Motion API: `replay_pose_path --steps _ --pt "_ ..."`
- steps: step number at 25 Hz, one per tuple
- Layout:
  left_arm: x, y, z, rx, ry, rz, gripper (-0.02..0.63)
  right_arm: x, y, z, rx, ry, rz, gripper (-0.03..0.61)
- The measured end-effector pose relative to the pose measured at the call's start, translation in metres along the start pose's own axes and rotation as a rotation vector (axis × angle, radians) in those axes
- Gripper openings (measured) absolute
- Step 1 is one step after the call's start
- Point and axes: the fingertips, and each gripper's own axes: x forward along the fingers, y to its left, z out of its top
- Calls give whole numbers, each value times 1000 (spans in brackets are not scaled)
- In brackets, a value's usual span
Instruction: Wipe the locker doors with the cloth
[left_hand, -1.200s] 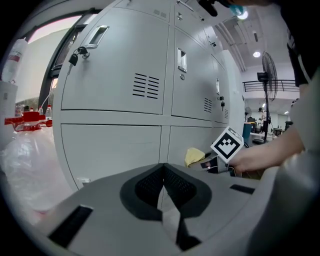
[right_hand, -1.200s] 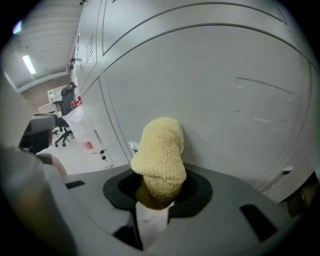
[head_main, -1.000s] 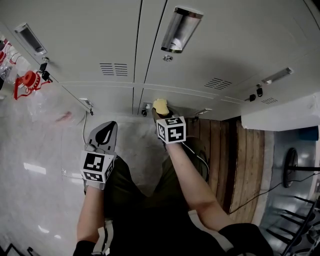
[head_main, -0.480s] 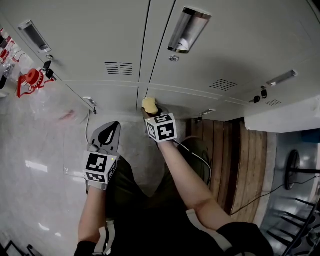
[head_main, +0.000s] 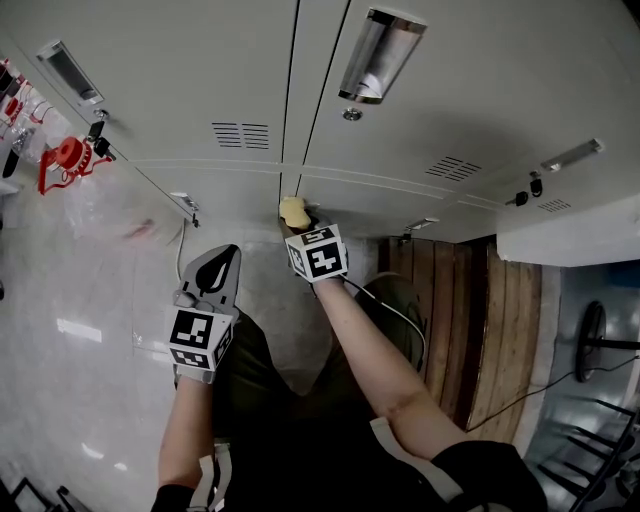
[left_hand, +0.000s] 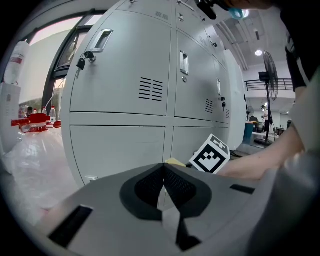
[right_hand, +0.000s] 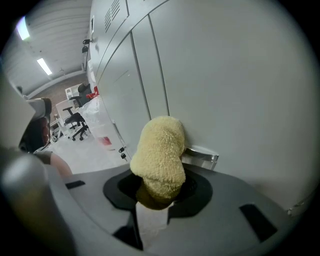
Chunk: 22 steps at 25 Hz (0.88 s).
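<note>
Cloth (head_main: 293, 210) in right tool (head_main: 299, 223) has slid left along locker door (head_main: 362, 204).

Empty left gripper (left_hand: 163, 186) facing lockers (left_hand: 120, 90)

Floor (head_main: 70, 340): pale, glossy, stone-patterned, showing bright reflections. A strip of brown wooden boards (head_main: 500, 320) adjoins it on the right. Grey lockers (head_main: 200, 70) line one side. A pedestal fan (left_hand: 265, 82) stands beyond them. The ceiling carries lit strip lights (right_hand: 44, 66). Black office chairs (right_hand: 79, 123) stand by a white desk (right_hand: 64, 107) in the distance.
</note>
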Motion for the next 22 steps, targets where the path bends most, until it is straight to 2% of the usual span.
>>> replay_pose_path --steps 12,22 --pt "7 -7 -3 15 18 -10 9 -5 -17 -17 -12 33 -13 130" --pt "19 -20 -4 28 33 -26 9 -26 -48 -28 27 35 -48 130"
